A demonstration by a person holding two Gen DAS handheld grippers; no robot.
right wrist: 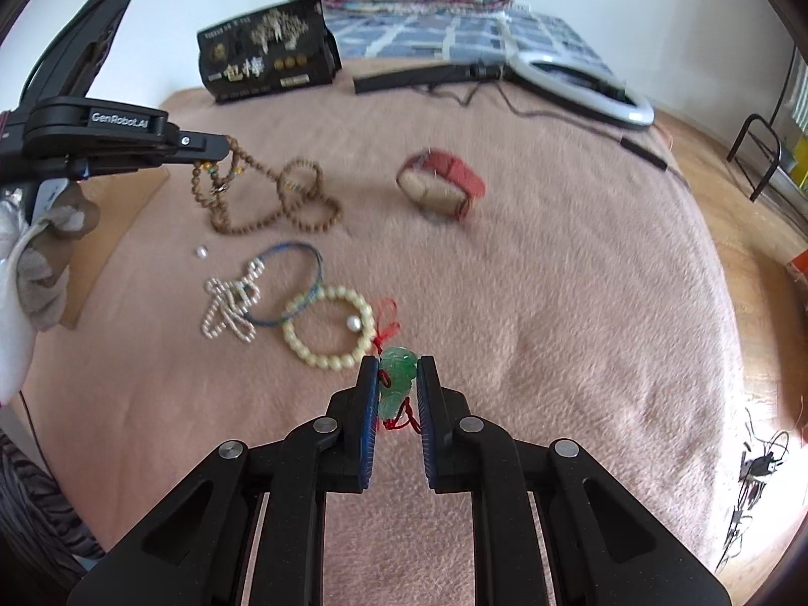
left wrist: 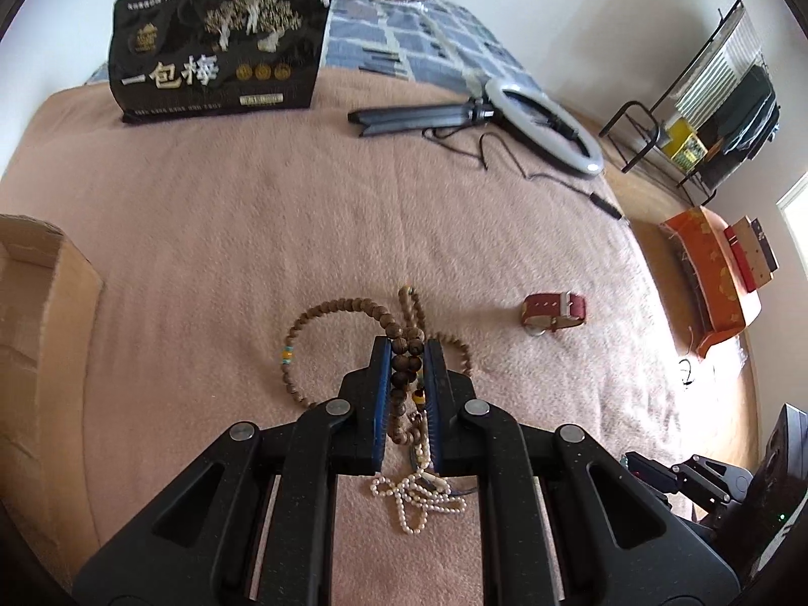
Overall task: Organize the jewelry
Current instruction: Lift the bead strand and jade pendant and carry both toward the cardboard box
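Both claws are loaded: my left claw point(left wrist: 407, 353) pinches the wooden bead strand point(left wrist: 404, 379) above the bed, right claw point(right wrist: 398, 379) clamps the jade pendant point(right wrist: 396, 381). Those dangling beads could snag the pearl necklace point(left wrist: 416, 497) and drag it along.

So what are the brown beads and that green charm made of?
The brown bead strand in the left claw looks like matte wood: grain lines show. The green pendant in the right claw looks like glossy, translucent carved jade, possibly glass.
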